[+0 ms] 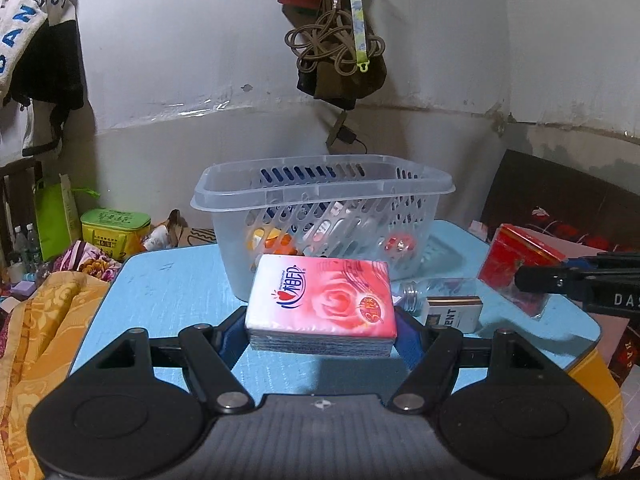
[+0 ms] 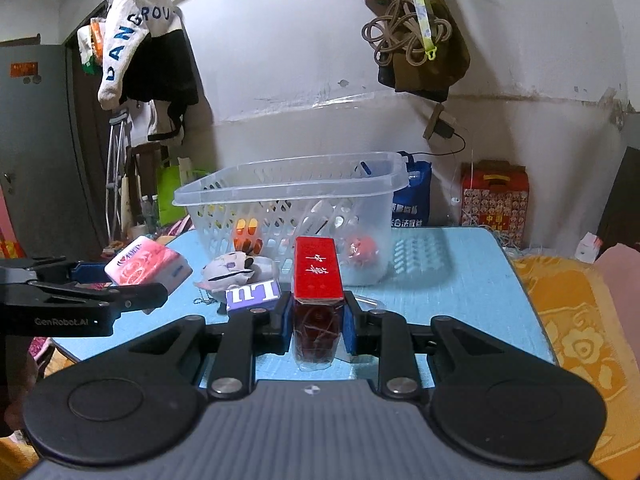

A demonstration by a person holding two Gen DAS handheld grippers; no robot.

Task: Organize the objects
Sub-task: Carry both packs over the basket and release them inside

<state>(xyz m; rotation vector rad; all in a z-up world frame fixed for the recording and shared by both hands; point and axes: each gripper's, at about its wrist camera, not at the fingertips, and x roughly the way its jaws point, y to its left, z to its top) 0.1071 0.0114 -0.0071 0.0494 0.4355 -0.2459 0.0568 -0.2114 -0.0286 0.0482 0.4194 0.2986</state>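
My left gripper (image 1: 322,330) is shut on a pink tissue pack (image 1: 322,300) and holds it above the blue table (image 1: 172,280), just in front of a clear plastic basket (image 1: 320,200). The pack also shows in the right wrist view (image 2: 146,266). My right gripper (image 2: 318,320) is shut on a red cigarette box (image 2: 317,272), also held in front of the basket (image 2: 288,188). The red box also shows at the right of the left wrist view (image 1: 516,260). The basket holds several small items, partly hidden by its walls.
On the table lie a clear bottle (image 1: 432,290), a white box (image 1: 454,314), a small plush toy (image 2: 236,268) and a purple packet (image 2: 252,292). Orange bedding (image 2: 576,320) lies beside the table. Bags hang on the wall (image 1: 336,40).
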